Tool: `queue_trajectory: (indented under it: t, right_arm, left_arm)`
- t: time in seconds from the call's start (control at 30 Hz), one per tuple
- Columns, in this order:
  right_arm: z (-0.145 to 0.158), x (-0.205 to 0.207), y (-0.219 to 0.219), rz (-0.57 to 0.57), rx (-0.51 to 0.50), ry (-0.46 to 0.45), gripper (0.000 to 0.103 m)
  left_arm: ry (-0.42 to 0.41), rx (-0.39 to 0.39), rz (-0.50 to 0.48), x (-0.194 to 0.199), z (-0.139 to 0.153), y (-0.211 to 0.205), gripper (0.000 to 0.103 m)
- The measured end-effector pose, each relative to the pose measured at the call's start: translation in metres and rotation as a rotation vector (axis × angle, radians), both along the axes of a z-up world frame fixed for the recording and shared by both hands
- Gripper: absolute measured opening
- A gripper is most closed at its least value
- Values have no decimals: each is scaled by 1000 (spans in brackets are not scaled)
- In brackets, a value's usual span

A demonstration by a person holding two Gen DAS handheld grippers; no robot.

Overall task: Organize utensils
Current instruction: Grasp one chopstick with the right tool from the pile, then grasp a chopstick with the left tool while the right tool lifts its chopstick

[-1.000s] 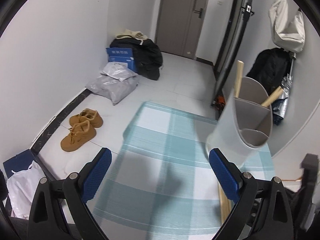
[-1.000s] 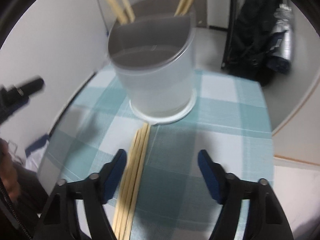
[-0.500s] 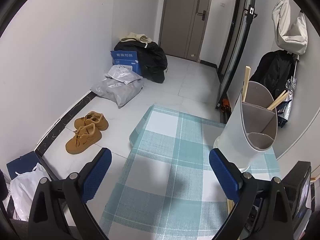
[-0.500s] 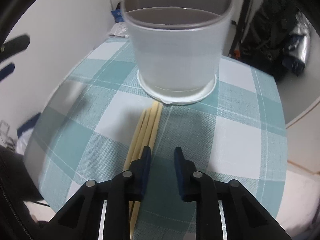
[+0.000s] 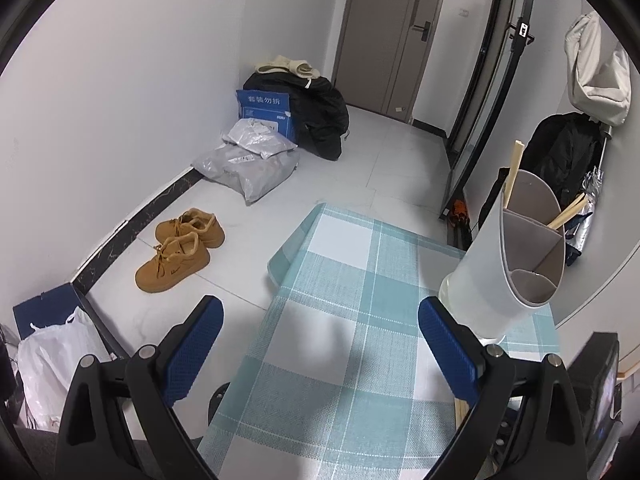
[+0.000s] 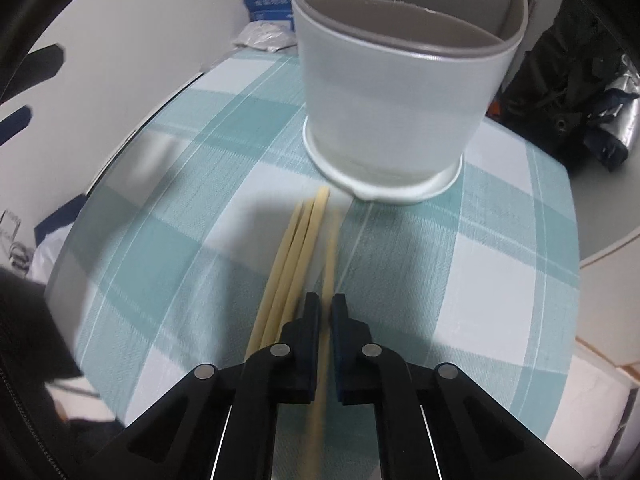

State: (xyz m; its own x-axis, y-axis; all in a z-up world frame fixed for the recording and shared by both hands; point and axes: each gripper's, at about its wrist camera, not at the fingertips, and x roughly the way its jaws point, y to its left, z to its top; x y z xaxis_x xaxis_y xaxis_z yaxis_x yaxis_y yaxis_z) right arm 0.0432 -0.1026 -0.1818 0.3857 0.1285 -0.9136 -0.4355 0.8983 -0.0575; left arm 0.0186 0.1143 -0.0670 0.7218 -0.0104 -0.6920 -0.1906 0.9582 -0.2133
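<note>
A white utensil holder (image 6: 400, 92) with grey dividers stands on a teal checked tablecloth (image 6: 160, 208), with chopsticks poking out of its far compartments. It also appears at the right of the left wrist view as the holder (image 5: 500, 276). My right gripper (image 6: 325, 308) is shut on one wooden chopstick (image 6: 332, 248), blurred and split off from three chopsticks (image 6: 294, 256) that lie side by side just left of it. My left gripper (image 5: 320, 332) hangs open over the cloth's near left part, with nothing between its fingers.
The table's left edge drops to a tiled floor with brown shoes (image 5: 180, 248), grey parcels (image 5: 248, 168), a blue box (image 5: 266, 110) and black bags (image 5: 320, 116). A white plastic bag (image 5: 48, 364) sits at the lower left. Dark bags (image 6: 572, 80) lie behind the holder.
My right gripper moved in toward the chopsticks and its jaws shut on one stick, which now stands apart from the other three. The left gripper stayed open and hardly moved.
</note>
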Motion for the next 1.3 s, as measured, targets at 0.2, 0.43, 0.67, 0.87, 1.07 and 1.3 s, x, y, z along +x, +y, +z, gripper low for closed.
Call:
queue_trajectory:
  t: [0.2, 0.43, 0.67, 0.87, 1.07, 1.3]
  right_arm:
    - [2, -19, -14, 35, -15, 50, 5]
    - [1, -6, 3, 57, -38, 2, 12]
    - [0, 17, 11, 59, -3, -8, 6]
    - [9, 32, -10, -7, 133, -17, 4]
    - [40, 49, -57, -155, 363, -73, 4]
    - [52, 63, -104, -295, 563, -75, 4]
  left_arm:
    - [5, -22, -6, -1, 0, 1, 95]
    - [36, -30, 6, 0, -7, 6, 95]
    - [78, -67, -27, 6, -18, 4, 95]
    - [163, -43, -151, 12, -34, -27, 95]
    - [277, -15, -307, 12, -55, -76, 95]
    - [337, 70, -381, 10, -69, -108, 95]
